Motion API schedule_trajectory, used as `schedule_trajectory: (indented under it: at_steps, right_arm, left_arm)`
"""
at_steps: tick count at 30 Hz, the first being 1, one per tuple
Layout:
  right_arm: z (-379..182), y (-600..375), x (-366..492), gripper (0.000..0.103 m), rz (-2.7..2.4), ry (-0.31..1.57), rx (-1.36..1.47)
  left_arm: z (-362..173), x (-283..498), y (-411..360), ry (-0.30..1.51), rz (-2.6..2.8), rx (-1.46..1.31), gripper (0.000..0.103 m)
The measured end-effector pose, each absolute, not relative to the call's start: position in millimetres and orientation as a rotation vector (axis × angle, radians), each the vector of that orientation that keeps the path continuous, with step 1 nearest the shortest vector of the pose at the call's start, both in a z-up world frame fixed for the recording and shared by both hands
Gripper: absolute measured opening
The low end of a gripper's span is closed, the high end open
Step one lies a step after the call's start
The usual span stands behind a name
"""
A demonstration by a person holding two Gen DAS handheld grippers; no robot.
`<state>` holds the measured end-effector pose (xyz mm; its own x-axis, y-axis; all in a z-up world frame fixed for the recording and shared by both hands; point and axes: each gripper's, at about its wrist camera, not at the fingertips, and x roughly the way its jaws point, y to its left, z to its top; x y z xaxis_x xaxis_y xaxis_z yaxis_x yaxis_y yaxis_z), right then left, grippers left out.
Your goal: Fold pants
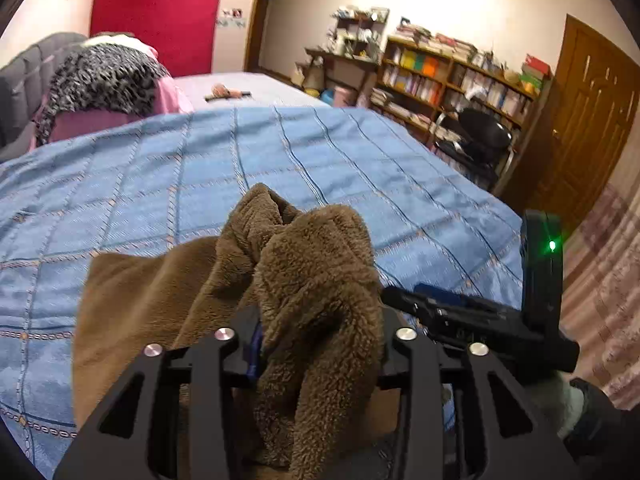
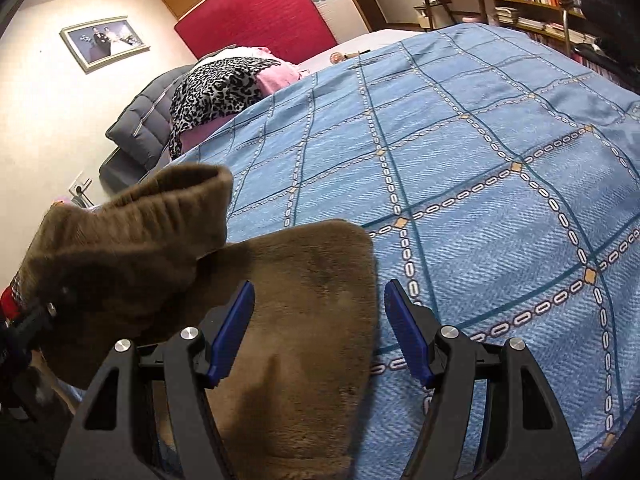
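Both cameras sit low over the near edge of the bed (image 1: pixel 320 168), looking along it toward the red headboard (image 1: pixel 160 16). The left view faces slightly right, taking in the bookshelf (image 1: pixel 452 76); the right view tilts left. Both share the pants (image 2: pixel 292 300), close up.

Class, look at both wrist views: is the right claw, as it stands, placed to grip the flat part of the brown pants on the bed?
Probably yes. The right claw is open, and the brown pants lie flat on the blue bedspread directly between its fingers. Nothing blocks it; the left claw holds a bunched part off to the side.
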<state>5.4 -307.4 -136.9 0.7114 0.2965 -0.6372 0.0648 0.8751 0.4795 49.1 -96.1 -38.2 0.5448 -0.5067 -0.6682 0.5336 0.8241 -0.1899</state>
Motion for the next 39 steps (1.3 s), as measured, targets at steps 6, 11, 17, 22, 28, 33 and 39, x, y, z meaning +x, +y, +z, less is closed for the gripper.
schedule_trajectory:
  at_steps: [6,11,17,22,28,33,39]
  right_arm:
    - [-134.8,-308.9,5.7,0.069,0.13,0.77,0.497]
    - [-128.1,-309.3,4.6,0.069,0.165,0.769,0.54]
    - [-111.7,-292.4,3.5,0.069,0.27,0.76,0.559]
    - [-92.5,-268.5,-1.9,0.068,0.369,0.744,0.491]
    - [-78.3,-228.5,-15.9,0.059,0.538,0.768,0.328]
    - [-91.4,-213.6,-22.7,0.031,0.464,0.865,0.161]
    - [-115.4,-239.4,-31.6,0.023,0.394,0.942,0.235]
  left_arm:
    - [-37.7,32.7,-101.8,0.798,-0.795,0.04,0.074]
    - [-25.4,30.5,-79.8,0.776,-0.813,-0.01,0.075]
    - [-21.9,45.5,-33.3,0.756,-0.677,-0.066,0.077]
    - [-31.8,55.7,2.5,0.774,-0.586,-0.121,0.077]
    - [-47.5,59.4,18.3,0.803,-0.559,-0.159,0.077]
    - [-54.8,61.6,14.5,0.819,-0.576,-0.168,0.077]
    - [-60.1,64.9,14.3,0.835,-0.588,-0.189,0.077]
